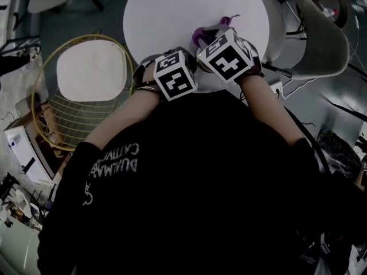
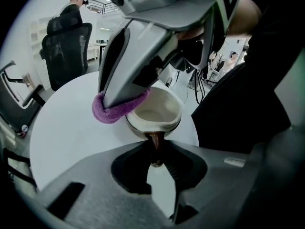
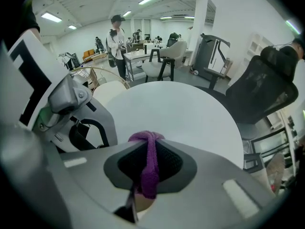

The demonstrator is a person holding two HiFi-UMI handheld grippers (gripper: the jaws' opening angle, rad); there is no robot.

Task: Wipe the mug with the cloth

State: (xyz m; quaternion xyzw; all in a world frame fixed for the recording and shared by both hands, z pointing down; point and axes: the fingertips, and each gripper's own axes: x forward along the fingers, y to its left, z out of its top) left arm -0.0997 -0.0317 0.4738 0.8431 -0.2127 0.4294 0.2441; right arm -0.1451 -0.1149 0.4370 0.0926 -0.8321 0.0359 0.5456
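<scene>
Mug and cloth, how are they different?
The mug is cream inside and looks hard; the cloth is purple and fluffy. The left gripper pinches the mug by its brown handle; the right gripper pinches the cloth. Both are gripped, and they meet at the mug's rim.

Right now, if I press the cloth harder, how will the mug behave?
The mug is pinched only by its thin handle in the left gripper, so it may pivot. The handle looks glossy, so probably slippery. The mug looks ceramic and is likely fragile if dropped.
</scene>
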